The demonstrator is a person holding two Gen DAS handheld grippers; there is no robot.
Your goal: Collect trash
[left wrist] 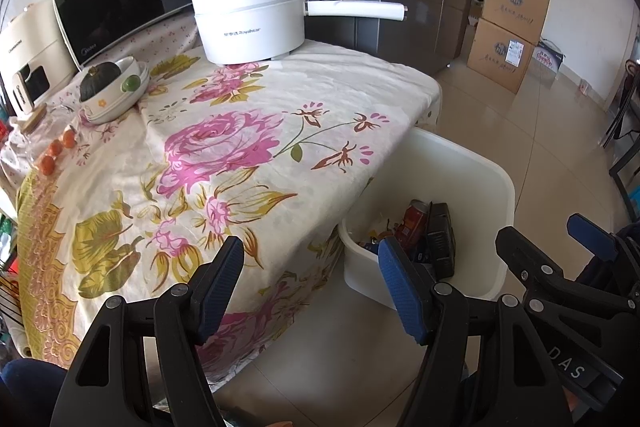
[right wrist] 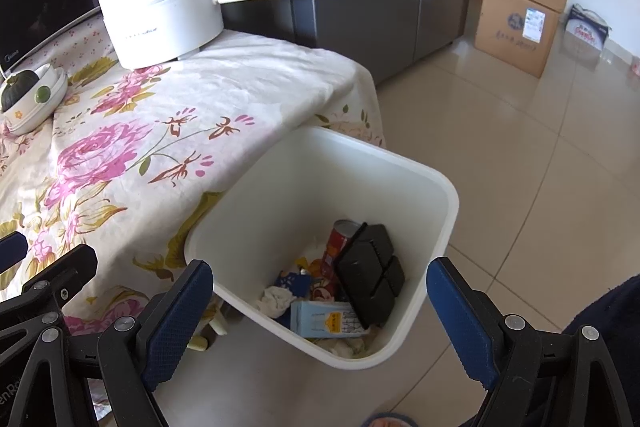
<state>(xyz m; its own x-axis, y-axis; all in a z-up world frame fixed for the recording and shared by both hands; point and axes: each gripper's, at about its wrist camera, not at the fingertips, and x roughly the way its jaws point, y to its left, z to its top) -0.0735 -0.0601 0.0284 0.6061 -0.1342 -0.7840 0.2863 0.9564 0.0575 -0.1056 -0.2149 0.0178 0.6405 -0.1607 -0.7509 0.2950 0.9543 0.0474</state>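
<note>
We find the trash already down in the white bin (right wrist: pixel 436 203), which stands on the tiled floor (right wrist: pixel 520 155) just beside the near right corner of the table. Inside lie a red can (right wrist: pixel 338 243), a black compartment tray (right wrist: pixel 370 281) leaning over it, a pale blue carton (right wrist: pixel 326 319), a crumpled tissue (right wrist: pixel 276 299) and some bright wrappers we cannot name. The floral tablecloth (left wrist: pixel 248 155) shows no loose scrap in its open middle, so we judge the collecting close to finished.

Our right gripper (right wrist: pixel 320 323) hangs over the bin's mouth with its jaws wide apart and nothing between them. Our left gripper (left wrist: pixel 312 283) hovers over the table's near edge, jaws likewise apart and empty.

The risks we see from here are few. The bin stands free on smooth tile, so a lowered finger catching its rim could tip it or push it away. The cloth hangs just beside the bin; snagging it would drag whatever stands on it. At the far end a white electric pot (left wrist: pixel 250 23) sits with its long handle out past the table edge, and on the left a bowl holding a dark squash (left wrist: pixel 114 91) and small orange fruits (left wrist: pixel 58 149) are not rubbish, so taking them for trash would be a mistake.
</note>
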